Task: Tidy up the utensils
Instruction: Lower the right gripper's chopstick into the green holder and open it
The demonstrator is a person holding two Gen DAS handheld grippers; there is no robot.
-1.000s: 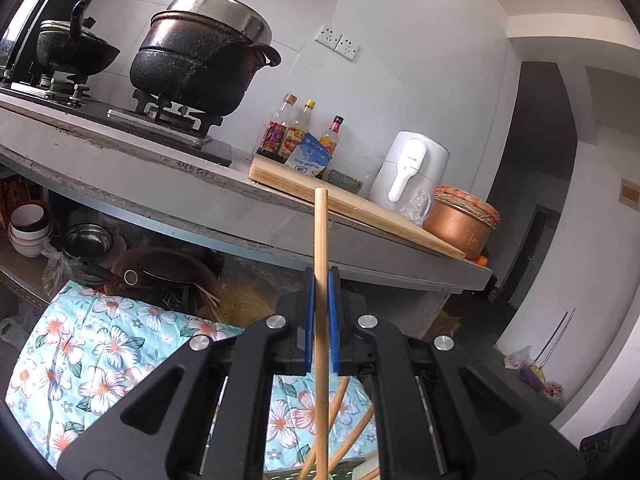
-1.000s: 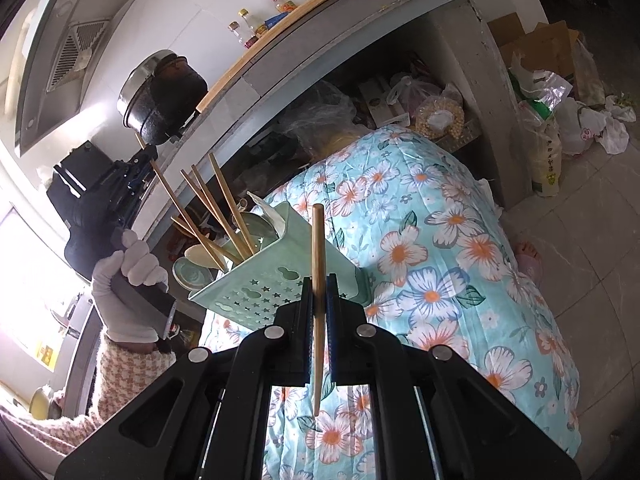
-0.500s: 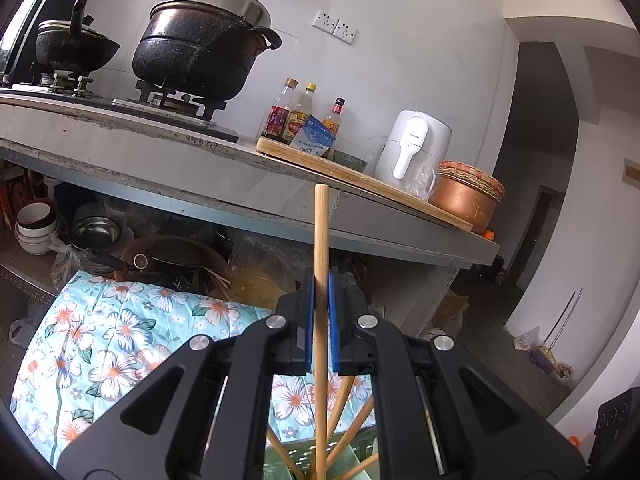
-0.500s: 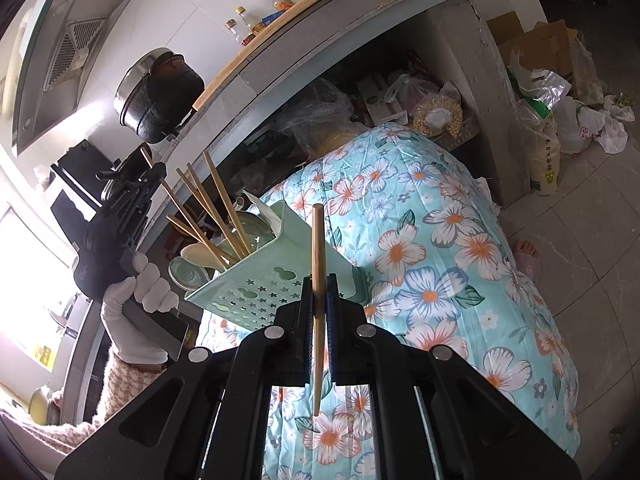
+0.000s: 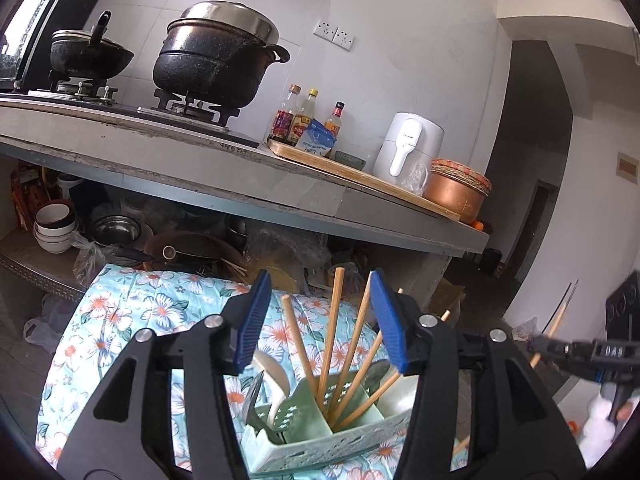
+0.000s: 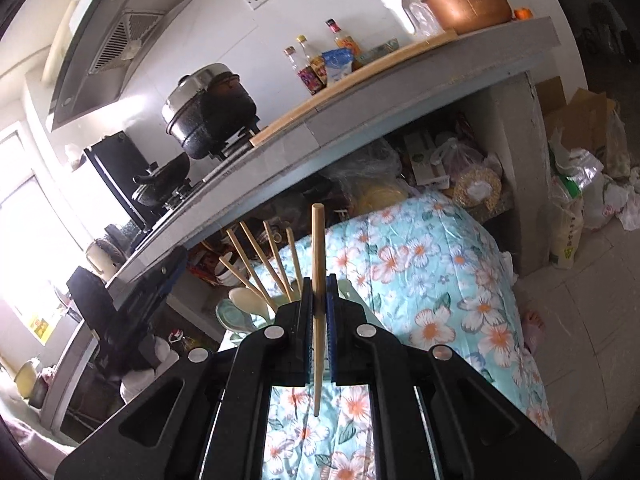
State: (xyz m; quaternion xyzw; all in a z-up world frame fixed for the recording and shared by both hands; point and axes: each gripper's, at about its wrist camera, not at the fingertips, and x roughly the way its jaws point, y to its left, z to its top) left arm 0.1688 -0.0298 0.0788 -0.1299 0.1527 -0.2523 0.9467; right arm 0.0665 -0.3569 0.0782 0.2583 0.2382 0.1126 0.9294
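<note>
The left gripper (image 5: 320,320) fingers are opening over the green caddy (image 5: 320,436) with nothing pinched between them, while the right gripper (image 6: 319,320) pinches one chopstick (image 6: 318,264) that may slip and fall onto the table beside it.

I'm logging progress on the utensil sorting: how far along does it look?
Done: several chopsticks stand in the green caddy, with spoons beside them. In hand: the left gripper is opening with nothing pressed between its pads; the right gripper clamps one chopstick. Left: dropping that one in.

A caddy (image 5: 320,432) sits on a cloth-covered table (image 5: 132,312), chopsticks (image 5: 332,336) standing in its middle compartment. Behind runs a counter (image 5: 240,184) bearing a pot (image 5: 212,64), with bottles (image 5: 304,120) to its right.
</note>
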